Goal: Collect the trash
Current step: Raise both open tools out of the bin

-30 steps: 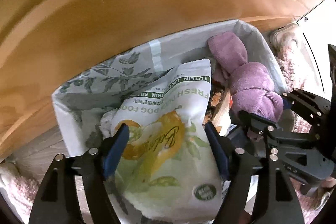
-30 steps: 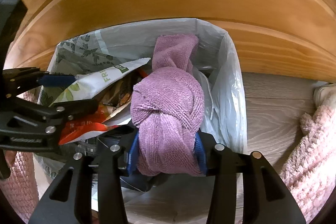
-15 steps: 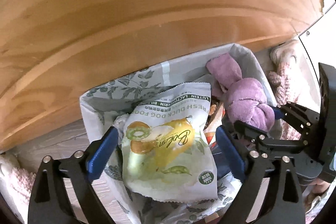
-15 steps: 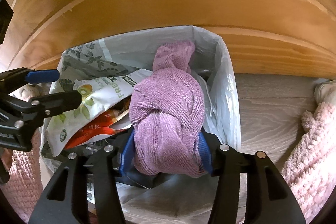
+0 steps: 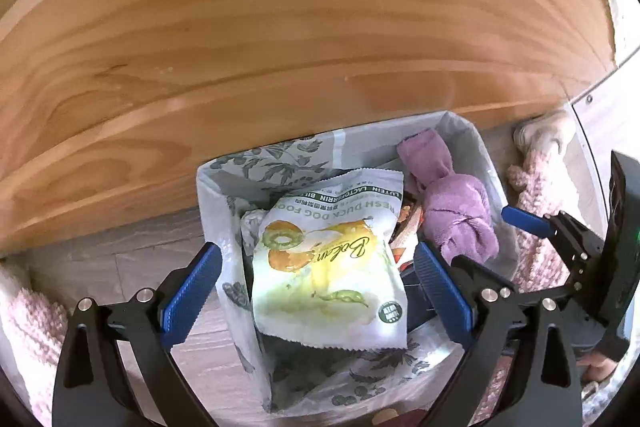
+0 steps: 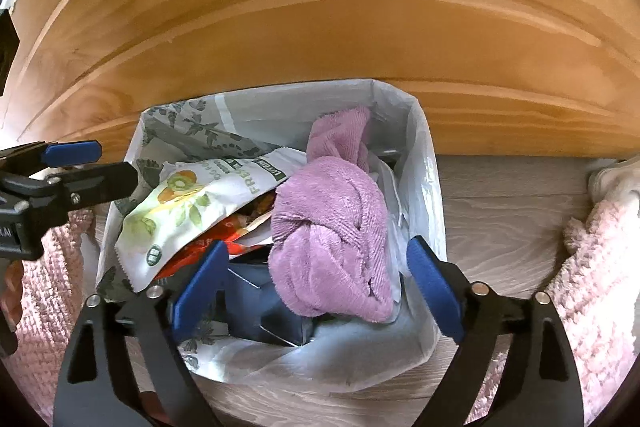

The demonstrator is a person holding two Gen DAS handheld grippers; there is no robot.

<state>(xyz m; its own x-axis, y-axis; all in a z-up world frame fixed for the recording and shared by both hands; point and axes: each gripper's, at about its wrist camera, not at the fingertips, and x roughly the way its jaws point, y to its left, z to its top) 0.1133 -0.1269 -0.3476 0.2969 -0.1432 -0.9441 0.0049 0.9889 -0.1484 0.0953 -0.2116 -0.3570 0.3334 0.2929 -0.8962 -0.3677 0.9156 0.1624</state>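
Observation:
A white trash bag (image 5: 224, 203) (image 6: 424, 195) printed with grey leaves stands open on the floor against a wooden panel. A dog food pouch (image 5: 332, 267) (image 6: 188, 203) lies on top inside it, and a knotted purple towel (image 5: 460, 215) (image 6: 332, 223) rests beside it. My left gripper (image 5: 316, 291) hangs open above the pouch, pads clear of it. My right gripper (image 6: 316, 283) is over the towel with its jaws opening; the pads stand apart from the cloth. Each gripper shows at the edge of the other's view, the right gripper (image 5: 480, 239) and the left gripper (image 6: 100, 163).
The wooden panel (image 5: 280, 27) (image 6: 320, 7) rises just behind the bag. Grey wood floor (image 6: 500, 219) lies to the right. Pink knitted fabric (image 6: 600, 267) (image 5: 28, 323) lies on both sides of the bag. Red wrappers and a dark blue box (image 6: 264, 303) sit deeper in the bag.
Both grippers let go: the left opened off the dog food pouch, the right off the purple towel. Both rose, so the bag looks smaller, and pouch and towel lie in it.

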